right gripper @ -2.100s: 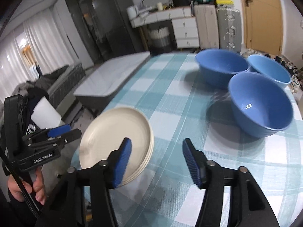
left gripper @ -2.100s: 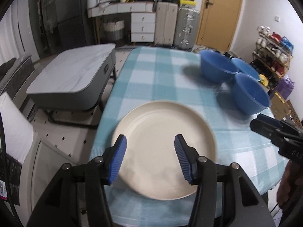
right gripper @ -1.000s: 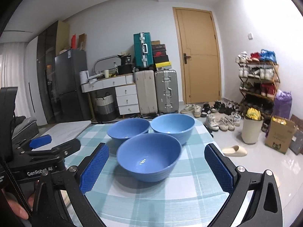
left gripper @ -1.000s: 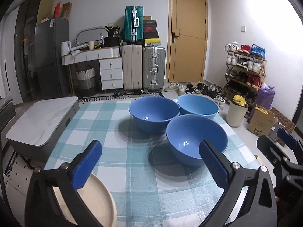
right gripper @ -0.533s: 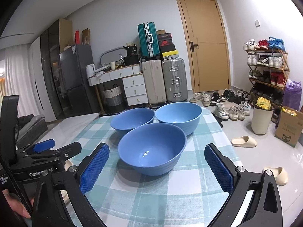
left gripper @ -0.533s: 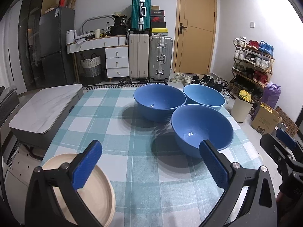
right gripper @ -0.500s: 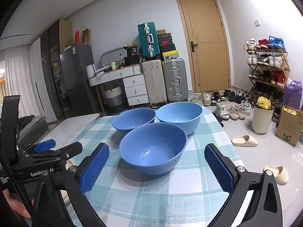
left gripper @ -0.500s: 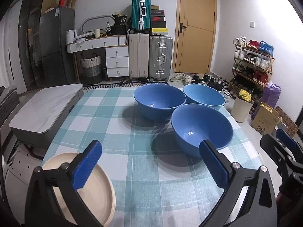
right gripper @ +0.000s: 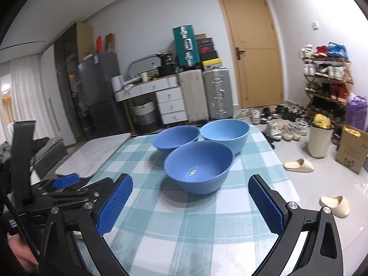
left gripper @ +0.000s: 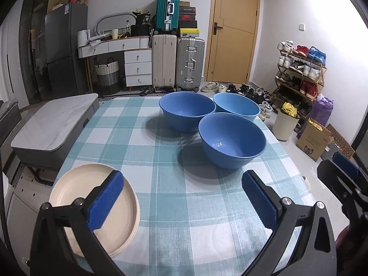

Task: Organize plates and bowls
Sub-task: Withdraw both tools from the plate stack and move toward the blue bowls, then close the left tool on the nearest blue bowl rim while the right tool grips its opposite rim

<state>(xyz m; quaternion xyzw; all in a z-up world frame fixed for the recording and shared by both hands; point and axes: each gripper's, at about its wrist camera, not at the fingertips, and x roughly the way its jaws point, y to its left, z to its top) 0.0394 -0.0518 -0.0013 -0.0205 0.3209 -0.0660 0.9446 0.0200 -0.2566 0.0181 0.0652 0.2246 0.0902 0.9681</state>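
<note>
Hovering over the checked tabletop (left gripper: 161, 197), both the left claw (left gripper: 184, 202) and right claw (right gripper: 189, 202) gape apart, empty; 3 blue bowls (left gripper: 232, 140) ahead, cream plates (left gripper: 76, 188) under the left claw's left finger.

We see even indoor light from overhead; the bowls (left gripper: 232, 140) cast soft shadows leftward on the tablecloth (left gripper: 161, 161). Small glints sit inside the near bowl. Fisheye bending darkens the corners, and the right wrist view is slightly blurred.
</note>
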